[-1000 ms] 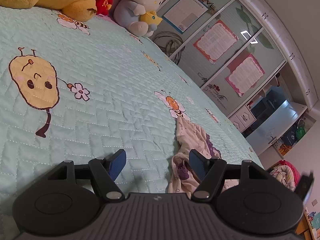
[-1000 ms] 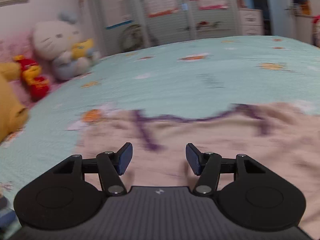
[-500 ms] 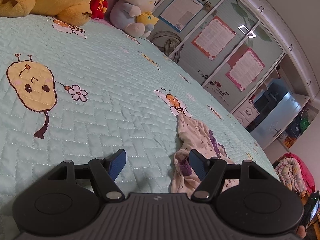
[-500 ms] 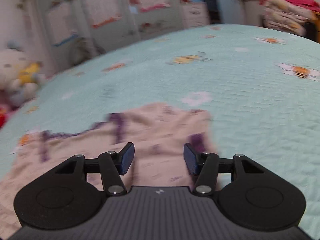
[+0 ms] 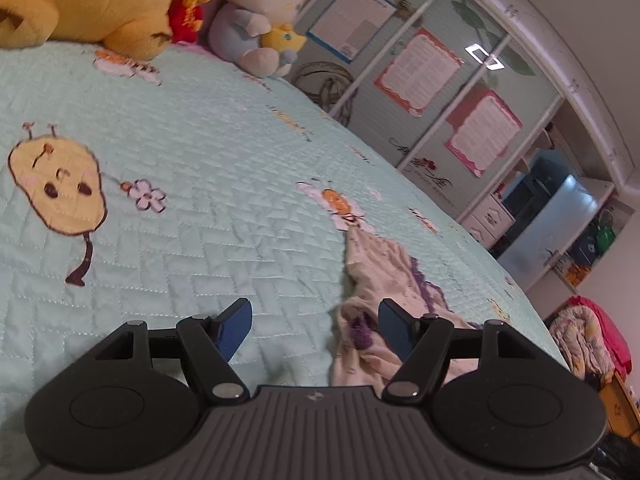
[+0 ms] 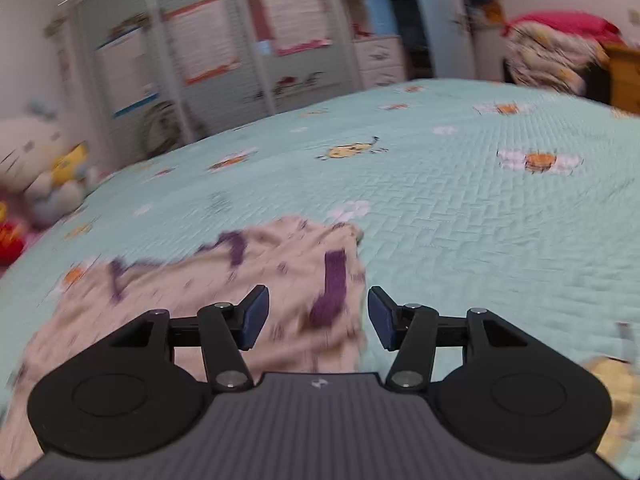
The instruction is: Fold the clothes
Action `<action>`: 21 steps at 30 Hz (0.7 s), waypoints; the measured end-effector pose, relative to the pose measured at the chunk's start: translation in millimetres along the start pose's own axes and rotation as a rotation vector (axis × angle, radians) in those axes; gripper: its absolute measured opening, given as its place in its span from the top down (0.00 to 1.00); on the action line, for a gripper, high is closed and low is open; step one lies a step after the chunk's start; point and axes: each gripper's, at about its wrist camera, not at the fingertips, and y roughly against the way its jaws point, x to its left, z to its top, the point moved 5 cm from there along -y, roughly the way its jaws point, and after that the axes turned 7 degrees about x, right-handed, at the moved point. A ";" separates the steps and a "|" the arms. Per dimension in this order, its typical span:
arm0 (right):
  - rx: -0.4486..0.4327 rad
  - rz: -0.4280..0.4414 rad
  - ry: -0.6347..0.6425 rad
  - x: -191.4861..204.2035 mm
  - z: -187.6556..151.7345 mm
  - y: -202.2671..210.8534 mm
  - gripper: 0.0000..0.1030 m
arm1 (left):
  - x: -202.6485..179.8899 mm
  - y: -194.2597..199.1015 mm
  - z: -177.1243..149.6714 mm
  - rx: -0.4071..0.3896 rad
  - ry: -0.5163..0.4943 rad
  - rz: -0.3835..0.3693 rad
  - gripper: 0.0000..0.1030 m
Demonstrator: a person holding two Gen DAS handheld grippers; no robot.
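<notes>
A cream garment with purple trim [image 5: 384, 272] lies crumpled on the mint quilted bedspread [image 5: 200, 184]. In the left wrist view my left gripper [image 5: 316, 326] hangs open just above the bed, its right pad over the garment's near edge and nothing between the pads. In the right wrist view the same garment [image 6: 224, 280] spreads out to the left and below. My right gripper [image 6: 318, 316] stands open over the garment's right corner, where a purple band shows between the jaws without being pinched. That view is blurred by motion.
Plush toys sit at the head of the bed: a yellow bear [image 5: 92, 0], a small red one [image 5: 192, 4] and a white cat [image 5: 264, 12]. A wardrobe with posters [image 5: 420, 72] stands beyond the bed. Folded bedding [image 6: 552, 52] is piled past the far corner.
The right gripper has swept rightward along the garment, from over its middle to its right corner. The left gripper has rolled slightly and otherwise stayed in place. Both stay open.
</notes>
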 end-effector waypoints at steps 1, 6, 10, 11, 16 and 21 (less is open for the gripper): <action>0.025 0.015 0.005 -5.7 -7.8 14.8 0.44 | -3.0 6.1 0.3 0.007 -0.005 -0.012 0.29; 0.170 0.109 -0.141 -56.7 -58.1 77.6 0.40 | -15.1 71.6 -17.6 0.048 -0.043 -0.011 0.29; 0.239 0.172 -0.243 -87.6 -101.1 121.6 0.40 | -14.0 145.0 -64.6 0.094 -0.062 0.013 0.29; 0.261 0.204 -0.275 -94.3 -110.4 130.2 0.40 | -14.5 162.6 -77.7 0.109 -0.082 0.026 0.29; 0.343 0.386 -0.427 -121.7 -148.0 161.8 0.40 | -14.7 228.9 -114.8 0.136 -0.185 0.086 0.28; 0.380 0.530 -0.545 -132.5 -168.1 177.5 0.40 | -0.2 246.3 -109.5 0.141 -0.107 0.125 0.26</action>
